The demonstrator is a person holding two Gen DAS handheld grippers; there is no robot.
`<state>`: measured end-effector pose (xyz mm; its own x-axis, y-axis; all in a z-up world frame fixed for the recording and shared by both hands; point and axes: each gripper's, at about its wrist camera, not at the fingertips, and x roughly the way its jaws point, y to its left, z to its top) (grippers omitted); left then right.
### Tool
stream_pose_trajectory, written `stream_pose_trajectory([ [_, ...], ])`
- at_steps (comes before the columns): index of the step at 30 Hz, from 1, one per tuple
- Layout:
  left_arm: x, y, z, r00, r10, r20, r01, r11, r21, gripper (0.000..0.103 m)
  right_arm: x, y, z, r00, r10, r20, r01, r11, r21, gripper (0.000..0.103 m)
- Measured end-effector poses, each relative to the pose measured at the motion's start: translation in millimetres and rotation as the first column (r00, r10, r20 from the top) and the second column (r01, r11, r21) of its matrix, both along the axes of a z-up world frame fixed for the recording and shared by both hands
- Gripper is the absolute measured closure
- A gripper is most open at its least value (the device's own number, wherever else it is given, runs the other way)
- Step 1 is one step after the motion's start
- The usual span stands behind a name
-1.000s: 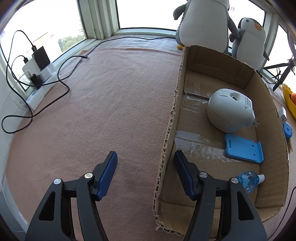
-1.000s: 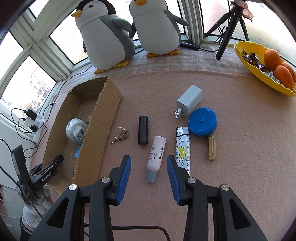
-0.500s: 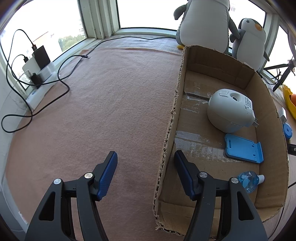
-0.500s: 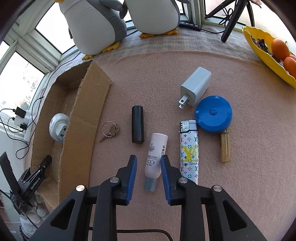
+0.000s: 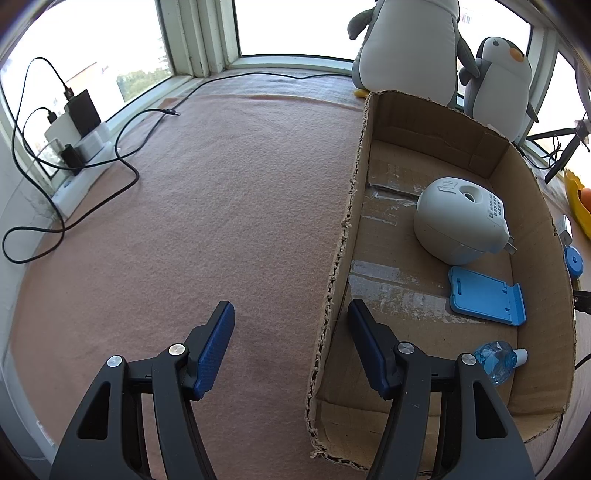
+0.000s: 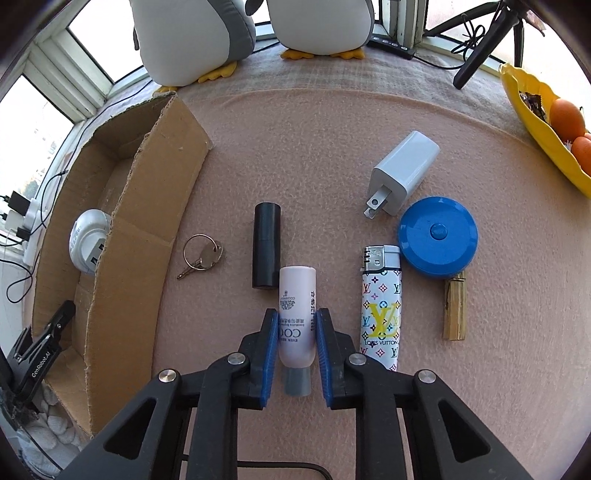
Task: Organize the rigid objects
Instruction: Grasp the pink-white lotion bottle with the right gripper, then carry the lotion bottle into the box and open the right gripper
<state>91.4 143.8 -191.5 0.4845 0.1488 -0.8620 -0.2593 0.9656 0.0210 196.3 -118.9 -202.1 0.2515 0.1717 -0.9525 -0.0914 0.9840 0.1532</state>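
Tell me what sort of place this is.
Probably a home's bay-window ledge used as a worktop: windows wrap around a felt-covered surface, plush penguins sit at the glass, and a fruit bowl stands on one side.

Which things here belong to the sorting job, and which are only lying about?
Job: pink tube in right gripper, which has just been closing; black cylinder; keys; lighter; charger; blue round case; cardboard box.

Lying about: plush penguins; fruit bowl; tripod.
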Motion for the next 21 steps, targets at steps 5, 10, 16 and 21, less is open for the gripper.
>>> stream_pose_trajectory([
  [5,-1,1,-1,1.000,0.003,0.002,-0.003,1.000,-0.003,0.039,-2,1,0,1.000,0.006,0.012,-0.006,1.000,-0.008,0.085],
  [10,-1,1,-1,1.000,0.002,0.002,-0.002,1.000,-0.002,0.039,-5,-1,2,1.000,-0.003,0.021,0.003,1.000,0.002,0.085],
  [16,-1,1,-1,1.000,0.002,0.002,-0.002,1.000,-0.002,0.039,-15,-8,14,0.999,-0.014,0.045,0.013,1.000,0.016,0.085],
  [21,-1,1,-1,1.000,0.002,0.002,-0.002,1.000,-0.002,0.039,-22,0,35,0.996,0.012,0.093,-0.014,1.000,0.023,0.085],
])
